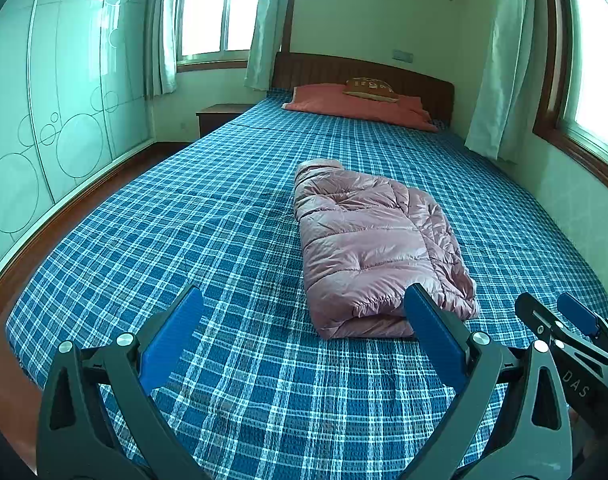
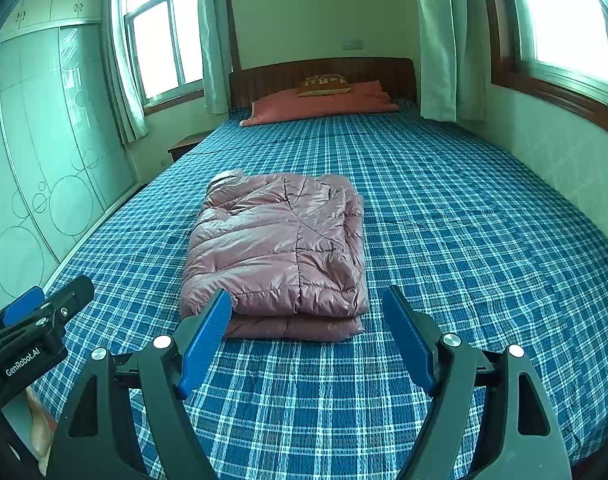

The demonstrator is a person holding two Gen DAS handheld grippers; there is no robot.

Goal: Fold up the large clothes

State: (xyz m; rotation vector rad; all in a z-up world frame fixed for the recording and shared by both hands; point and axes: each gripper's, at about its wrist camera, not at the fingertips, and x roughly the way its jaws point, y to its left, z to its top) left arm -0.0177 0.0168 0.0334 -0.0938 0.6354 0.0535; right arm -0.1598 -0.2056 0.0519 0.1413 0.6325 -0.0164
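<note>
Pink quilted jacket (image 2: 278, 248) lies folded on the bed (image 2: 444, 240), at twelve o'clock of both empty, spread claws: left claw (image 1: 304, 304), right claw (image 2: 306, 300).

One folded pink puffer jacket (image 2: 278, 252) lies at the centre of the right wrist frame on one bed with a blue plaid cover (image 2: 464, 240), and two grippers show: the right gripper (image 2: 306, 300) at the bottom centre and the left gripper (image 2: 44, 300) at the lower left edge. At the top centre stand one wooden headboard (image 2: 324, 70), one long orange pillow (image 2: 324, 104) and one small brown cushion (image 2: 323, 85) on it. Two windows count, one window at the upper left (image 2: 164, 40) and one window at the upper right (image 2: 564, 20), with one wardrobe (image 2: 44, 160) along the left edge and one bedside table (image 2: 184, 146) at the left of the bed's far end.
</note>
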